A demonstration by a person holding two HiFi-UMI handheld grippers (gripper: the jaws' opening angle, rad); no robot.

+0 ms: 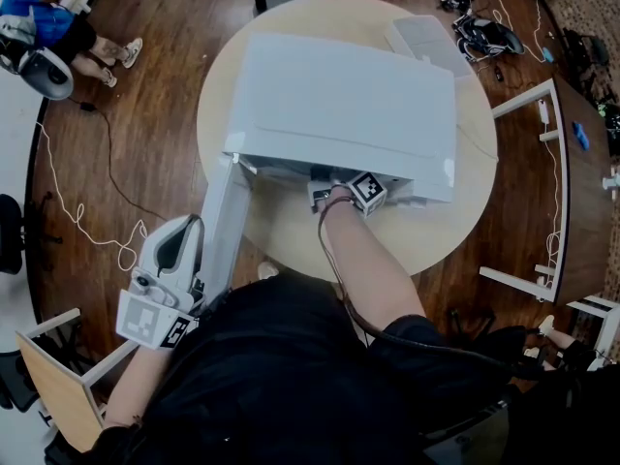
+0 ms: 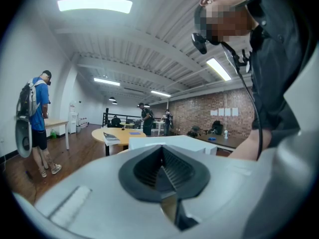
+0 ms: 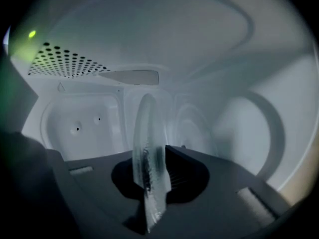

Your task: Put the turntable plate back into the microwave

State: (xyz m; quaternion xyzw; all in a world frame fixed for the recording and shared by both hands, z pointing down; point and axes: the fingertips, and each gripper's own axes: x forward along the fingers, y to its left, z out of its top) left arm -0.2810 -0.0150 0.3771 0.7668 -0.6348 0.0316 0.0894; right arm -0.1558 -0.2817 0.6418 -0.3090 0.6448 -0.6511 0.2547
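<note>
A white microwave stands on a round table, its door swung open to the left. My right gripper reaches into the cavity, and only its marker cube shows at the opening in the head view. It is shut on the clear glass turntable plate, which stands on edge between the jaws inside the white cavity. My left gripper hangs beside the open door, low at the left. Its jaws are shut with nothing between them.
A clear plastic tray lies on the table behind the microwave. A person stands at the far left. A cable trails over the wooden floor. A wooden chair is at lower left, and white frames stand at the right.
</note>
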